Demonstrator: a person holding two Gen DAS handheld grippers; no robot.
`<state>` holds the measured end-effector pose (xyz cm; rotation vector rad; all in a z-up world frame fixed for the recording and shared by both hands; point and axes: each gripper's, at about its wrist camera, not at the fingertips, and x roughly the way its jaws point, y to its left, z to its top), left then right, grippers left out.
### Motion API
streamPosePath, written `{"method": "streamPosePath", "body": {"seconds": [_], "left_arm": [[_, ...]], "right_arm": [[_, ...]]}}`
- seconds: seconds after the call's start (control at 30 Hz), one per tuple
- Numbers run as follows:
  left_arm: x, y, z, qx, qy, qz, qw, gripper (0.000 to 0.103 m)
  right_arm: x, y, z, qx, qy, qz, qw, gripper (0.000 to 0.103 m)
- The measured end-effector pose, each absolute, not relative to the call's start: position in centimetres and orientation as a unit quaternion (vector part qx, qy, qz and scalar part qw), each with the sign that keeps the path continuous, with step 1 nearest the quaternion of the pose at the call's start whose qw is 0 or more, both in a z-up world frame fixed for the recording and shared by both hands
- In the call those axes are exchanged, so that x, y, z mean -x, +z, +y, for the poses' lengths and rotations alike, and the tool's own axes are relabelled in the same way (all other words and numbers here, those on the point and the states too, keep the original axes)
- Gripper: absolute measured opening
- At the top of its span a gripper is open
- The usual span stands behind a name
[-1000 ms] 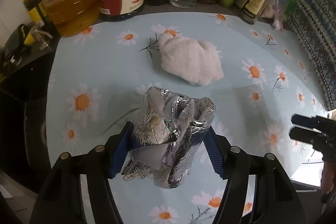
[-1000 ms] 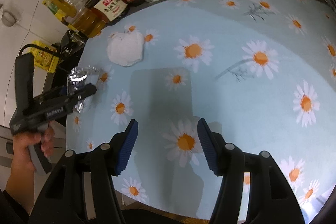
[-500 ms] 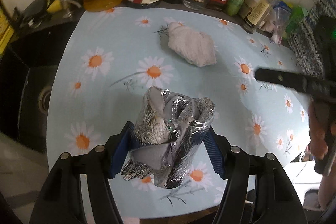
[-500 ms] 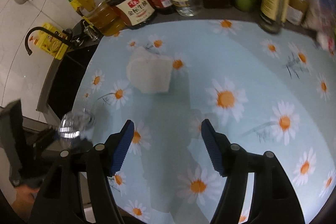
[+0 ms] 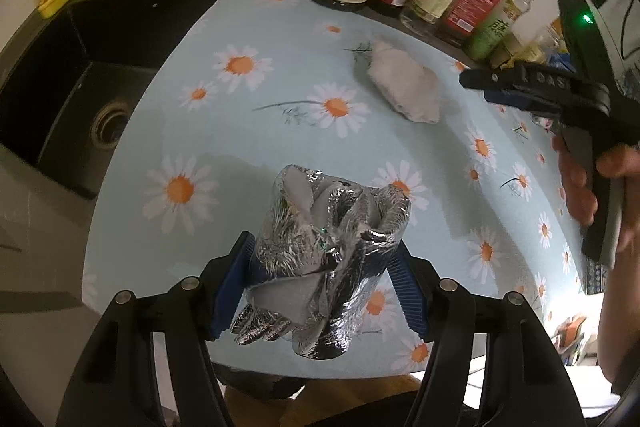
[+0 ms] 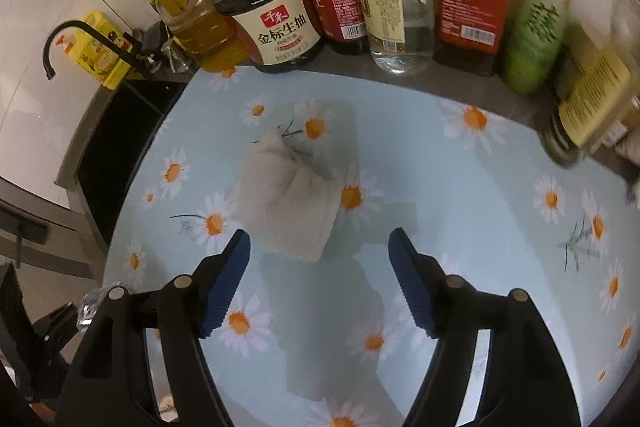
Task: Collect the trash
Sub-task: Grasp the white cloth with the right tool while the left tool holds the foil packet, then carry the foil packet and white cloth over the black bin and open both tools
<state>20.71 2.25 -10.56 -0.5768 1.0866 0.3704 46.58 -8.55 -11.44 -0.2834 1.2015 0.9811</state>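
Because the daisy-print bench [image 6: 480, 227] is crowded only along its back edge, where a row of sauce and oil bottles [image 6: 276, 39] stands against the wall, its middle lies free for reaching. The crumpled paper towel [image 6: 288, 207] rests there alone, and the right tongs [image 6: 320, 279] hover spread just short of it, likely lining up a grab. The left tongs [image 5: 320, 279] pinch the crushed foil wad [image 5: 328, 255], held clear above the bench's near edge, presumably for carrying off.
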Motion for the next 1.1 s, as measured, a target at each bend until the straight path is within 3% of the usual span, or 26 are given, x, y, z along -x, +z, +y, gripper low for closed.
{"method": "streamPosePath", "body": {"seconds": [0.37, 0.47, 0.53, 0.63, 0.8, 1.1], "left_arm": [[-18.4, -11.9, 2.4, 0.309, 0.206, 0.498, 0.784, 0.064], [-17.8, -11.9, 2.6, 0.313, 0.214, 0.496, 0.781, 0.064], [-17.6, -11.8, 2.8, 0.315, 0.218, 0.494, 0.781, 0.064], [-17.5, -11.7, 3.0, 0.317, 0.221, 0.490, 0.781, 0.064], [-17.6, -10.8, 2.8, 0.307, 0.216, 0.483, 0.791, 0.064], [-17.7, -9.6, 3.0, 0.296, 0.186, 0.469, 0.811, 0.064]], "right_arm": [[-48.3, -15.1, -4.2, 0.159, 0.448, 0.566, 0.674, 0.071], [-48.4, -15.8, -3.8, 0.154, 0.455, 0.574, 0.663, 0.054], [-48.0, -15.7, -3.7, 0.159, 0.465, 0.568, 0.661, 0.038], [-47.5, -15.4, -3.5, 0.168, 0.467, 0.559, 0.664, 0.026], [-47.0, -14.4, -3.8, 0.166, 0.467, 0.549, 0.673, 0.020], [-44.5, -11.1, -6.4, 0.141, 0.466, 0.533, 0.691, 0.018]]}}
